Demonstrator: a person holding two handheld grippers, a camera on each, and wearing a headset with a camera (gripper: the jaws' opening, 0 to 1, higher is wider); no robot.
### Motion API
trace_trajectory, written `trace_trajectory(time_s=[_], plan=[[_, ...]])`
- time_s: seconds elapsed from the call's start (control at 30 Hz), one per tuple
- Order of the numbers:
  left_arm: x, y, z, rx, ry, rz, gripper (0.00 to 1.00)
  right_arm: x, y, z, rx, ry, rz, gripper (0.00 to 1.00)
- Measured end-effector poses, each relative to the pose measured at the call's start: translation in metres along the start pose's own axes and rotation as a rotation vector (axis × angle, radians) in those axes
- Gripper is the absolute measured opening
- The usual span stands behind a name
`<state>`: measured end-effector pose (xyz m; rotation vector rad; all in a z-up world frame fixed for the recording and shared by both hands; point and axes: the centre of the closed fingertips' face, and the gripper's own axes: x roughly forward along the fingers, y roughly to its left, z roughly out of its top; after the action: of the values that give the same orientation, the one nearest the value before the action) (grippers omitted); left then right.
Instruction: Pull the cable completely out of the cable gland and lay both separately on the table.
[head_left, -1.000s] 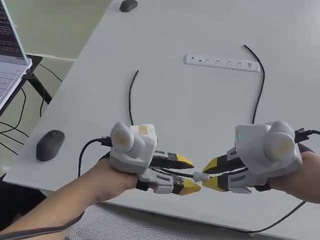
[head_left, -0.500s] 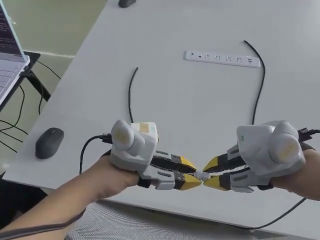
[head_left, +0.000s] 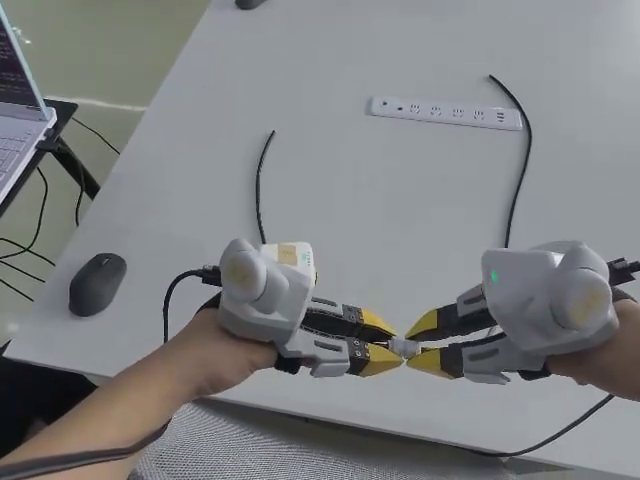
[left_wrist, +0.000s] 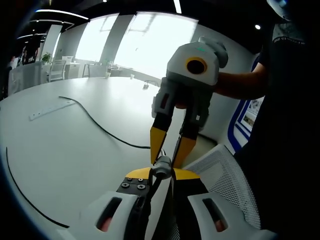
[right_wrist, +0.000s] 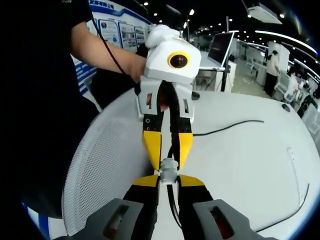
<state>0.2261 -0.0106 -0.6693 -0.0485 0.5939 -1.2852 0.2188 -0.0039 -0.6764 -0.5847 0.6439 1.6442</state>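
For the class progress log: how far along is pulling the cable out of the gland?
Done: nothing yet; the cable runs through the cable gland. In hand: left tongs and right tongs meet tip to tip at the gland; which grips what is unclear. To do: pull the cable free, then lay both apart on the table.

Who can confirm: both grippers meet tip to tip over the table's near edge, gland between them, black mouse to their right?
Not the mouse: the mouse lies to their left, near the left edge of the table, as the head view shows. The rest holds: left gripper and right gripper meet tip to tip over the near edge, gland between them.
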Motion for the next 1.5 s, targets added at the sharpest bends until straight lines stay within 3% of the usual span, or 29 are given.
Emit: trace_trajectory(time_s=[0.1,0.2,0.27,0.37,0.47,0.57,0.63,0.7,0.77,0.87,0.97,1.1,1.17,1.23,1.37,1.5], plan=[[-0.001,0.002,0.002,0.014,-0.004,0.004,0.15,-0.002,-0.003,0.001,0.017,-0.013,0.004,0.09],[-0.001,0.004,0.005,0.033,-0.011,0.004,0.15,-0.003,-0.005,0.002,0.106,-0.036,0.034,0.09],[-0.003,0.004,0.007,0.037,-0.011,0.007,0.15,-0.005,-0.008,0.003,0.125,-0.055,0.045,0.10],[-0.006,0.007,0.008,0.056,-0.008,0.015,0.15,-0.009,-0.013,0.007,0.250,-0.115,0.076,0.13],[-0.008,0.008,0.010,0.074,-0.012,0.022,0.15,-0.013,-0.017,0.009,0.327,-0.156,0.099,0.14],[-0.008,0.007,0.011,0.089,-0.010,0.020,0.15,-0.016,-0.013,0.012,0.441,-0.201,0.176,0.15],[-0.007,0.007,0.012,0.111,-0.002,0.022,0.15,-0.016,-0.016,0.011,0.458,-0.219,0.188,0.15],[-0.007,0.007,0.014,0.124,-0.004,0.023,0.15,-0.017,-0.012,0.014,0.533,-0.251,0.245,0.15],[-0.008,0.007,0.015,0.130,-0.007,0.025,0.15,-0.017,-0.014,0.013,0.537,-0.261,0.251,0.15],[-0.009,0.005,0.018,0.147,-0.007,0.026,0.15,-0.021,-0.012,0.022,0.604,-0.323,0.302,0.13],[-0.010,0.005,0.018,0.162,-0.002,0.028,0.15,-0.020,-0.012,0.021,0.636,-0.328,0.325,0.11],[-0.010,0.003,0.020,0.177,-0.002,0.024,0.15,-0.021,-0.008,0.025,0.730,-0.366,0.400,0.10],[-0.009,0.000,0.022,0.198,0.001,0.025,0.15,-0.019,-0.006,0.024,0.773,-0.347,0.423,0.11],[-0.009,-0.001,0.023,0.205,0.001,0.019,0.15,-0.018,-0.005,0.023,0.756,-0.343,0.422,0.11],[-0.007,-0.001,0.019,0.222,0.019,0.019,0.15,-0.017,-0.003,0.021,0.797,-0.330,0.457,0.10],[-0.008,-0.003,0.020,0.247,0.031,0.018,0.15,-0.018,-0.002,0.022,0.864,-0.351,0.497,0.10]])
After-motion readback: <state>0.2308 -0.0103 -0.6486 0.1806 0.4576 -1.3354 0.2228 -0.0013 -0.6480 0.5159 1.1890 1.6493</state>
